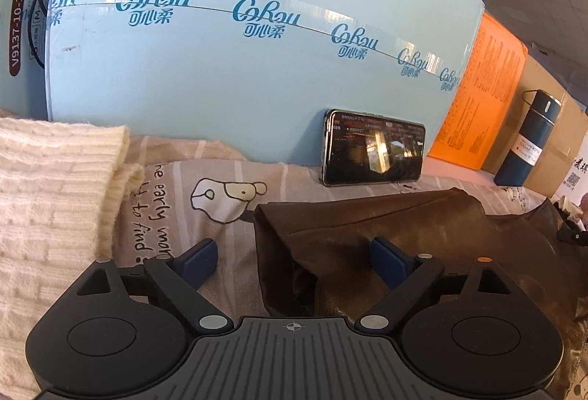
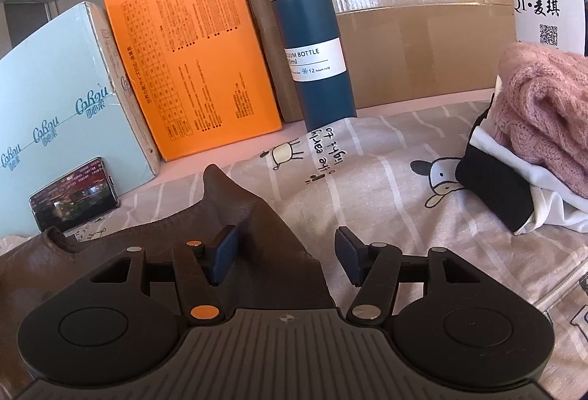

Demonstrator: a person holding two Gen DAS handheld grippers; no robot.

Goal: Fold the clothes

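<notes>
A dark brown leather-like garment (image 1: 422, 227) lies on the striped cartoon bedsheet (image 1: 228, 245). My left gripper (image 1: 294, 264) is open, its jaws straddling the garment's left edge. In the right wrist view the same brown garment (image 2: 250, 216) lies at lower left with a pointed corner sticking up. My right gripper (image 2: 284, 258) is open over the garment's right edge, holding nothing. A cream knit sweater (image 1: 47, 212) lies to the left of the left gripper.
A pale blue carton (image 1: 257, 69), an orange box (image 2: 191, 69) and a brown carton (image 2: 422, 25) stand along the back. A phone (image 1: 373, 148) leans on the blue carton. A navy vacuum bottle (image 2: 312, 39) stands upright. A pink knit (image 2: 544, 113) and a black-and-white garment (image 2: 507, 194) lie at right.
</notes>
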